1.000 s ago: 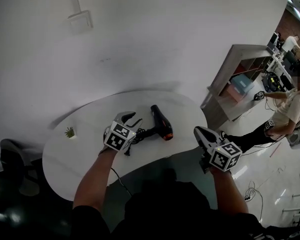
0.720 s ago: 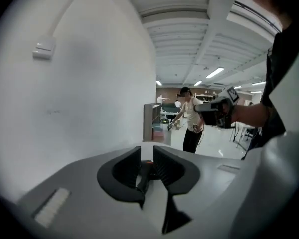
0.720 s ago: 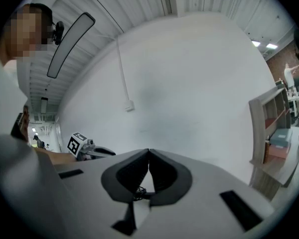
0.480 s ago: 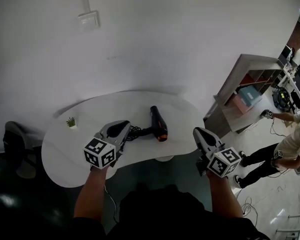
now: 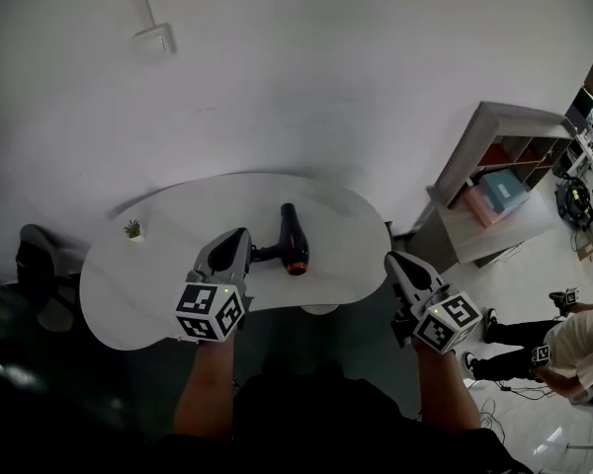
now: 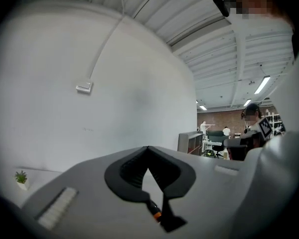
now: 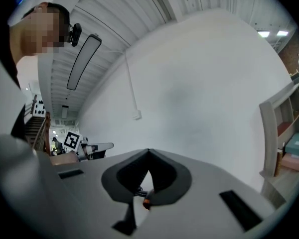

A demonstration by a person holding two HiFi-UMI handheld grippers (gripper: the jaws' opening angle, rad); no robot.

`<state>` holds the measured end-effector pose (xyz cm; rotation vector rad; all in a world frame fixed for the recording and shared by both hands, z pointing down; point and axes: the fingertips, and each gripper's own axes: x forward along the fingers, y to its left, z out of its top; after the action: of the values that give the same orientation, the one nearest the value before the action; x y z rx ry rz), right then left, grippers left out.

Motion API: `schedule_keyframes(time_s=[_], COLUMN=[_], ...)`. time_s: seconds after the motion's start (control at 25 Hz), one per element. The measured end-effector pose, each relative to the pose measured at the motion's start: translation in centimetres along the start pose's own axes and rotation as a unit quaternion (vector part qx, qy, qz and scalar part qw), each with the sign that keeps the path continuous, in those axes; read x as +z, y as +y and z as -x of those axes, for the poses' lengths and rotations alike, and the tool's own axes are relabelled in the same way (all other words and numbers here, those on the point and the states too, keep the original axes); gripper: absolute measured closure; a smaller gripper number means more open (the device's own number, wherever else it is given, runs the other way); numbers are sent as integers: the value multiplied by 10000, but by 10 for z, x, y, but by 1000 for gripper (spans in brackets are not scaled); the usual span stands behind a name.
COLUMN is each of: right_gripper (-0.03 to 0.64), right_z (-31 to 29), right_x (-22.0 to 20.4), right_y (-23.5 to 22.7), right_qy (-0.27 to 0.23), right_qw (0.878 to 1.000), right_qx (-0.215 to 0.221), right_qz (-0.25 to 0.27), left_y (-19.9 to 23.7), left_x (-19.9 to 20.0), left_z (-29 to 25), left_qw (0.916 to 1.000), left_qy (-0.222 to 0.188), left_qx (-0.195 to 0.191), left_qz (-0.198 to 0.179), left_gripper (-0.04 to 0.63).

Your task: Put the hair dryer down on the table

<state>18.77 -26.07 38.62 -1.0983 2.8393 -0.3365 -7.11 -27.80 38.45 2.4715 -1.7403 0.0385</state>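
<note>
The black hair dryer (image 5: 289,237) with an orange ring at its nozzle lies flat on the white oval table (image 5: 158,284), held by nothing. My left gripper (image 5: 240,236) hovers just left of the dryer's handle and above the table. Its jaws have just been closing and are now shut with nothing between them. My right gripper (image 5: 391,259) hangs off the table's right edge, shut and empty. In the left gripper view the jaws (image 6: 148,149) meet at their tips, and the dryer (image 6: 169,222) shows below them. The right gripper view shows the same: tips (image 7: 149,152) together, with the dryer's orange ring (image 7: 146,202) below.
A small potted plant (image 5: 131,229) stands at the table's far left. A dark chair (image 5: 38,270) sits left of the table. A grey shelf unit (image 5: 494,171) stands to the right, with a person (image 5: 563,349) on the floor beyond it. A wall box (image 5: 150,38) with a conduit hangs above.
My left gripper has let go at the dryer's handle, closed its jaws, and lifted back towards me. The right gripper shifted slightly. The dryer stayed on the table.
</note>
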Motion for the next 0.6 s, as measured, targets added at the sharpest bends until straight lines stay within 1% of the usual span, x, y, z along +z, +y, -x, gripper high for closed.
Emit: schedule_keyframes(time_s=[0.12, 0.2, 0.28, 0.36, 0.44, 0.52, 0.6], right_gripper=[606, 606, 606, 606, 606, 606, 606], right_z=[2, 2, 0, -2, -5, -10, -20], right_x=[4, 18, 37, 51, 59, 61, 60], right_y=[-14, -23, -30, -31, -29, -25, -18], right_qy=[74, 56, -69, -178, -280, -386, -454], right_qw=[9996, 9990, 9982, 9969, 9959, 9959, 9967], right_qx=[-190, -302, -434, -543, -610, -621, -552], right_qz=[197, 331, 405, 536, 614, 536, 381], left_y=[0, 4, 6, 9, 14, 22, 30], left_x=[13, 29, 45, 54, 56, 56, 52], left_z=[-8, -16, -19, -17, -9, -3, -1], left_qw=[9995, 9984, 9972, 9969, 9975, 9977, 9979], left_qy=[5, 20, -14, -117, -301, -437, -413], left_qx=[-125, -247, -364, -405, -361, -263, -172], left_qz=[-305, -516, -660, -660, -521, -447, -475], left_gripper=[586, 586, 586, 586, 586, 584, 586])
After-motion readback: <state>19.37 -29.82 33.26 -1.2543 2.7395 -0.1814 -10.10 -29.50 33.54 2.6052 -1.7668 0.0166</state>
